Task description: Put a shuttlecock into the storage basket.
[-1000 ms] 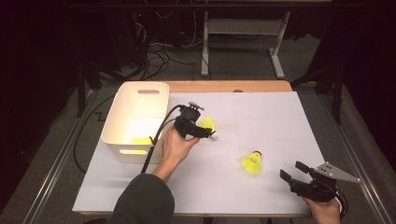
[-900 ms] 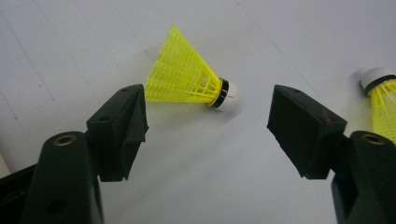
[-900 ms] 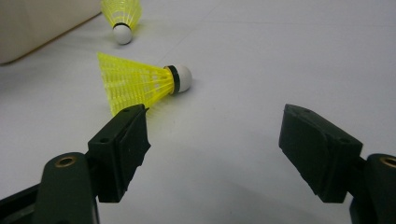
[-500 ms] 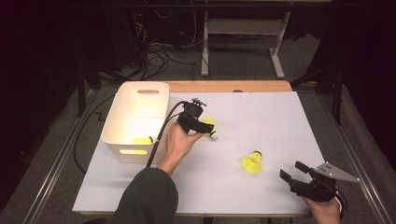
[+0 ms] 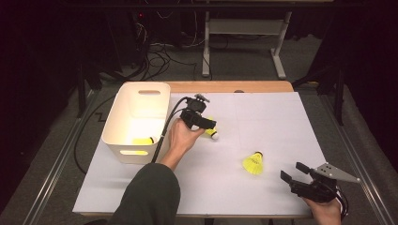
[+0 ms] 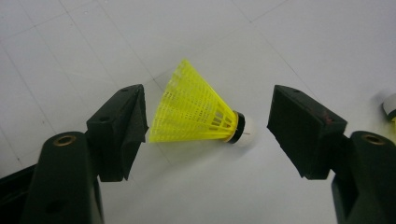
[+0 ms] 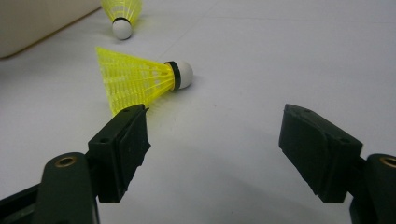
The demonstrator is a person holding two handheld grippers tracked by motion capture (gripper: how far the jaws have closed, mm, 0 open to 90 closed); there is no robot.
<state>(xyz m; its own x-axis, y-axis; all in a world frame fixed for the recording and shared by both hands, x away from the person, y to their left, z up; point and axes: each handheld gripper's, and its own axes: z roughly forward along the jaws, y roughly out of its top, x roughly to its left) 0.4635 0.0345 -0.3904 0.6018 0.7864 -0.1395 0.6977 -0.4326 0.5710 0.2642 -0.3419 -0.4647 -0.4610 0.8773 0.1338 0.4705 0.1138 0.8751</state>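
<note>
White counter [image 5: 281,117]; my left gripper [image 6: 205,128] wide open, straddling shuttlecock [image 6: 198,116]. Next: close, carry to bin [image 5: 117,117]. Right gripper [image 7: 215,140] open, idle.

A white sheet [image 5: 281,122] is covering the table [image 5: 225,86], whose wooden edge is showing along the far side. A white bin [image 5: 123,122] is standing on the sheet at the left. Two yellow shuttlecocks are lying on their sides on it: one [image 5: 212,133] near the bin, another [image 5: 253,162] further right.
</note>
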